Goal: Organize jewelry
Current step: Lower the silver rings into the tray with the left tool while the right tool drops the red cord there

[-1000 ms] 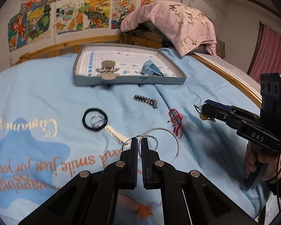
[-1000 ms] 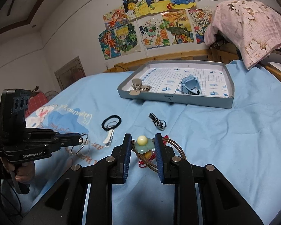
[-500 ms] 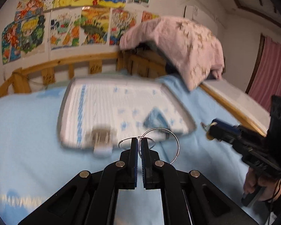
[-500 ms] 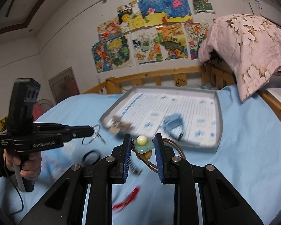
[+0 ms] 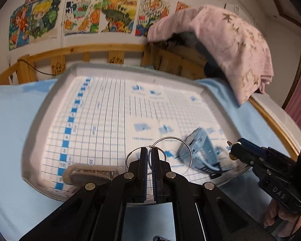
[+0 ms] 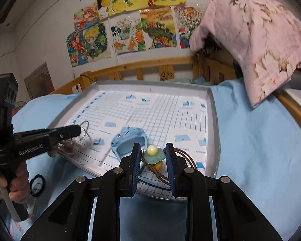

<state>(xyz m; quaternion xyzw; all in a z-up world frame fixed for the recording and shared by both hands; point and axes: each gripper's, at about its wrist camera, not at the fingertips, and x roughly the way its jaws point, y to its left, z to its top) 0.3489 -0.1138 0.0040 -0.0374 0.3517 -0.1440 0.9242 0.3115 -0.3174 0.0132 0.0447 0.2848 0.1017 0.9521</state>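
My left gripper (image 5: 149, 150) is shut on thin silver hoop rings (image 5: 187, 147) and holds them above the near part of the grey tray (image 5: 33, 120). It also shows in the right wrist view (image 6: 78, 129) over the tray's left side. My right gripper (image 6: 153, 154) is shut on a brown cord bracelet with a pale bead and teal flower charm (image 6: 153, 153), over the tray's near edge (image 6: 213, 120). It shows in the left wrist view (image 5: 233, 148) at the tray's right edge. A light blue watch (image 6: 130, 140) and a beige hair claw (image 5: 88, 173) lie in the tray.
The tray sits on a blue bedspread (image 6: 250, 140). A wooden bed rail (image 6: 150, 66) runs behind it, with a pink cloth (image 6: 260, 40) draped at the right. A black hair tie (image 6: 37, 184) lies on the bedspread at the left.
Both grippers have moved forward from over the bedspread to over the tray, each keeping hold of its piece. The loose items on the bedspread have dropped out of view.
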